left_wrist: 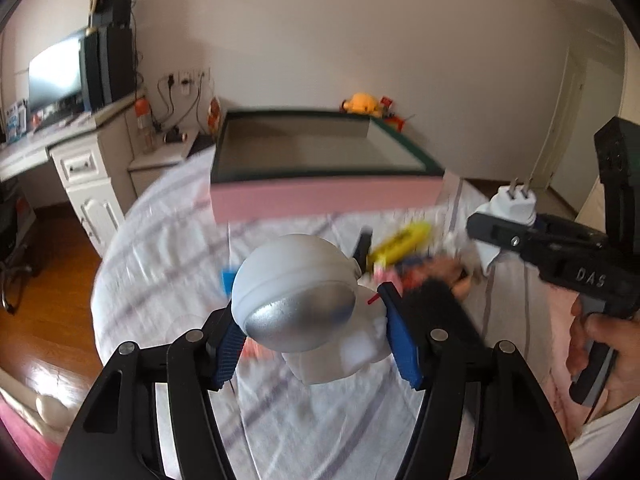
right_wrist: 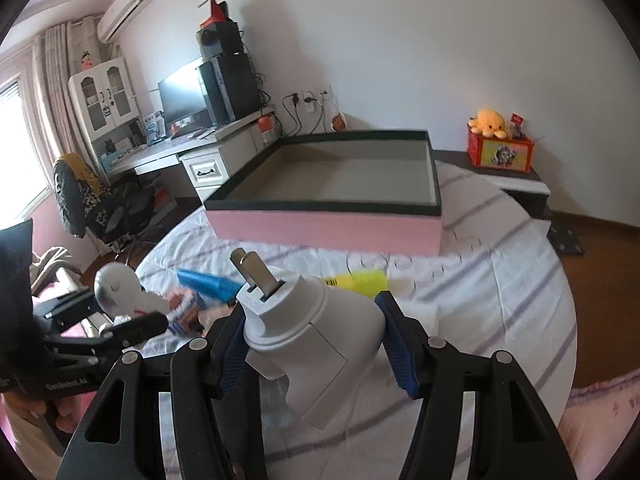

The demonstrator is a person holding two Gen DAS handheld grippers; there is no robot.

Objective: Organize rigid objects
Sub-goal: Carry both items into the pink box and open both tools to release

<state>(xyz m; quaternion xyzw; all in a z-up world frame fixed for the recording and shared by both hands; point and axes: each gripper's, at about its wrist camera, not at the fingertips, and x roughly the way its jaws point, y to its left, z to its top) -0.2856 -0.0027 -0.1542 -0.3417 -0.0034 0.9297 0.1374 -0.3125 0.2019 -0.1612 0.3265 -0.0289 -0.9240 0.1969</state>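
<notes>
Gripping a white astronaut figure (left_wrist: 308, 312), the left tongs (left_wrist: 314, 330) sit at lower centre of the left wrist view, their ribbed blue pads (left_wrist: 402, 344) pressed on either side of it. The figure is smooth matte plastic with a round helmet and a domed, silvery visor that has a fine grainy sheen; its stubby body points down toward the frame's bottom.

The right tongs (right_wrist: 316, 338) are closed on a white plug adapter (right_wrist: 312, 336) at lower centre of the right wrist view. The adapter is hard, glossy plastic, rounded at the head, with two flat metal prongs (right_wrist: 250, 268) tilted toward the upper left and a squarer block below. In the left view the same adapter (left_wrist: 514, 204) shows at the right edge, prongs up, in the black tongs held by the right hand (left_wrist: 600, 356).

Both things hang over a bed (right_wrist: 500, 280) covered by a wrinkled white sheet with thin purple stripes. On the sheet, in mid-frame, lies a blurred heap: a yellow piece (right_wrist: 366, 280), a blue piece (right_wrist: 208, 284) and some small mixed bits that are too smeared to name.

Beyond the heap, upper centre, stands a shallow square box (right_wrist: 328, 224) on the bed, with smooth pink outer walls, a dark green rim and a flat grey inside. A yellow plush (right_wrist: 490, 122) sits on a red box at upper right.
</notes>
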